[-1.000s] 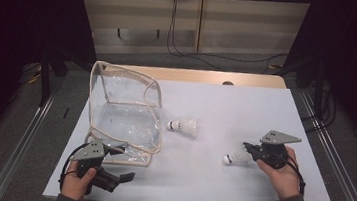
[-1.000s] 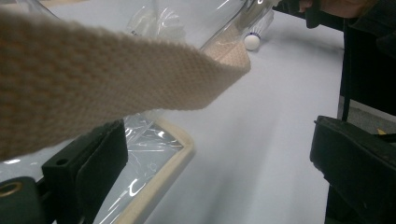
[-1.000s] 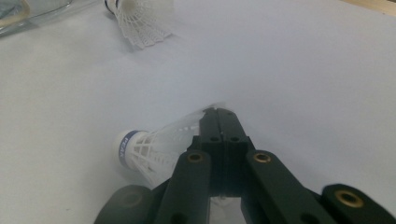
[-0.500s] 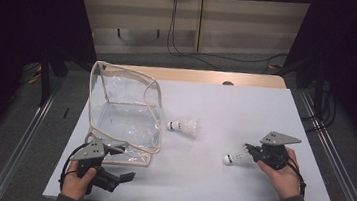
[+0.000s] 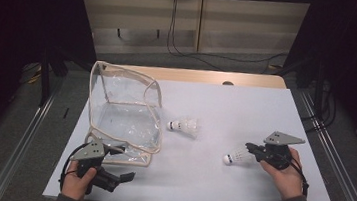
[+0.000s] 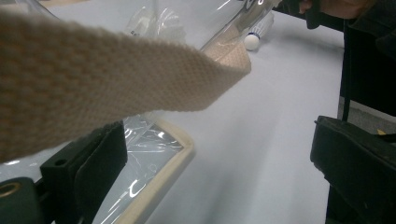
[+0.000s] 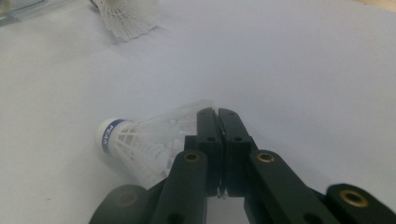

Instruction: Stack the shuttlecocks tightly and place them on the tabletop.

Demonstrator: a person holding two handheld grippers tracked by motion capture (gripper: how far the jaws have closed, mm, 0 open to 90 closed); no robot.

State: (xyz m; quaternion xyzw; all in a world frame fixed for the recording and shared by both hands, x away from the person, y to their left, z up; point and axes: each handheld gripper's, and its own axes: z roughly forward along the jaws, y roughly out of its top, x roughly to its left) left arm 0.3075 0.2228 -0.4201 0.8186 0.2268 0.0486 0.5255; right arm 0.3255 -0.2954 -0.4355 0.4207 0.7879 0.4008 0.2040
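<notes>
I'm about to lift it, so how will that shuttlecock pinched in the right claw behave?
The shuttlecock probably weighs almost nothing: its skirt is thin open white mesh. The right claw grips just the skirt edge, so the mesh may flex or crush. Its rounded cork end suggests it would roll in an arc if dropped.

A white-topped table [image 5: 245, 112] fills mid-frame; on it lie a clear bag [image 5: 122, 117] at left and two shuttlecocks [image 5: 184, 126] [image 5: 236, 157] centre and right.

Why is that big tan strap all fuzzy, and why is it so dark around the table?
Left gripper view: the strap hangs too close to the camera, so it blurs. High view: light falls on the white table while the room behind stays dark. Clear bag shows glare.
</notes>
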